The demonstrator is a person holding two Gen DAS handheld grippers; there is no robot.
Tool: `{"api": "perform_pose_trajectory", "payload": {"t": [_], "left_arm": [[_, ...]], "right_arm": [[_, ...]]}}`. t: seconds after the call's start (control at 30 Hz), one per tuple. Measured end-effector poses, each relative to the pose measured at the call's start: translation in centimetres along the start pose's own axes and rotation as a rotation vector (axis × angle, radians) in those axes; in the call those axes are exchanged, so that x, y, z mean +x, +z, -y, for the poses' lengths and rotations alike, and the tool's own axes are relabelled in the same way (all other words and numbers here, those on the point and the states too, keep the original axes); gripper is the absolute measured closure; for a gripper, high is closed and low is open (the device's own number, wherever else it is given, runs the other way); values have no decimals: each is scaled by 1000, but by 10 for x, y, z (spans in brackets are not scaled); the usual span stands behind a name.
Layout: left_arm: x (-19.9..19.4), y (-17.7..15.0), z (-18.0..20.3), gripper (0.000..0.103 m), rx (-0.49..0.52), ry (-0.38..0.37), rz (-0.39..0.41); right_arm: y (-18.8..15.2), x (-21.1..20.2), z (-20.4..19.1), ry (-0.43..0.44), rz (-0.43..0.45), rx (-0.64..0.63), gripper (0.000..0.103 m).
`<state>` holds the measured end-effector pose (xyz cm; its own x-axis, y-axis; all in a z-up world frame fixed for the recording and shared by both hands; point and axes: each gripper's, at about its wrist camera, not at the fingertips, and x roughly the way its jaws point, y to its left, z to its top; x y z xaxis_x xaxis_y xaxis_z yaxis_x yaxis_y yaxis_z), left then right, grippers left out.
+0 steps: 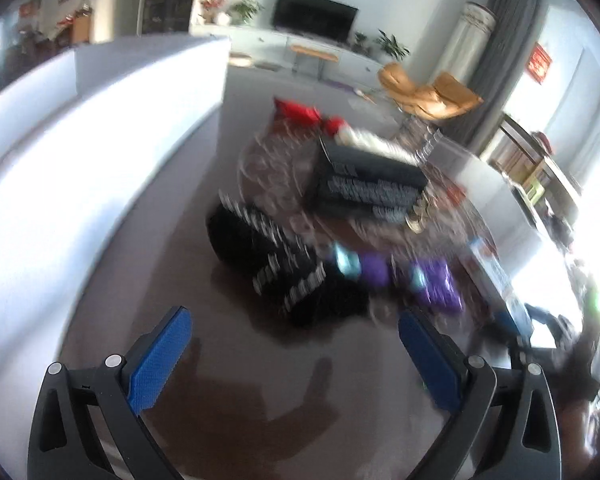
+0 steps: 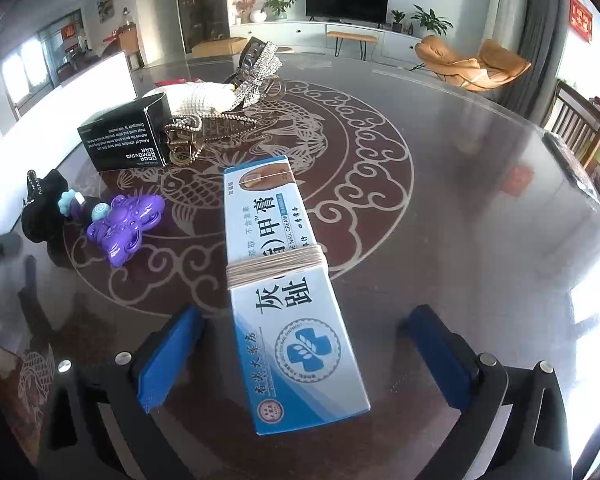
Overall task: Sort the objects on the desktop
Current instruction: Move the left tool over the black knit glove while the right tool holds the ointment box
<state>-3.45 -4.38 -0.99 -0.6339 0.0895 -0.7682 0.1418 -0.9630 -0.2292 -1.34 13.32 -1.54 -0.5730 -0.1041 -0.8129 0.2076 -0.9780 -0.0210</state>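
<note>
In the right wrist view a blue-and-white nail cream box (image 2: 287,292), wrapped with rubber bands, lies on the glass table between the open fingers of my right gripper (image 2: 304,328), not touching the pads. A purple hair clip (image 2: 123,224), a black rhinestone hair piece (image 2: 43,208), a black odor-bar box (image 2: 125,140) and gold and silver hair clips (image 2: 219,120) lie further back left. The left wrist view is blurred: my left gripper (image 1: 295,332) is open and empty, above the table near the black rhinestone piece (image 1: 275,264), the purple clip (image 1: 436,284) and the black box (image 1: 364,184).
The round glass table (image 2: 460,200) has a fish and cloud pattern. A white box or board (image 1: 99,140) stands along its left side. A wooden chair (image 2: 580,124) stands at the right edge. An orange lounge chair (image 2: 472,60) and a TV are beyond.
</note>
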Motion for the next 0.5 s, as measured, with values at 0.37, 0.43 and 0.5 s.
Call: {"api": "perform_pose_trajectory", "payload": {"t": [0.37, 0.43, 0.5], "left_arm": [[22, 7, -8, 3, 39, 183, -98], [11, 5, -17, 4, 44, 177, -103], [9, 8, -22, 4, 35, 138, -114]], "right_arm": [[-2, -1, -1, -1, 1, -1, 0], [-2, -1, -1, -1, 1, 0, 0], [-4, 1, 0, -1, 1, 0, 0]]}}
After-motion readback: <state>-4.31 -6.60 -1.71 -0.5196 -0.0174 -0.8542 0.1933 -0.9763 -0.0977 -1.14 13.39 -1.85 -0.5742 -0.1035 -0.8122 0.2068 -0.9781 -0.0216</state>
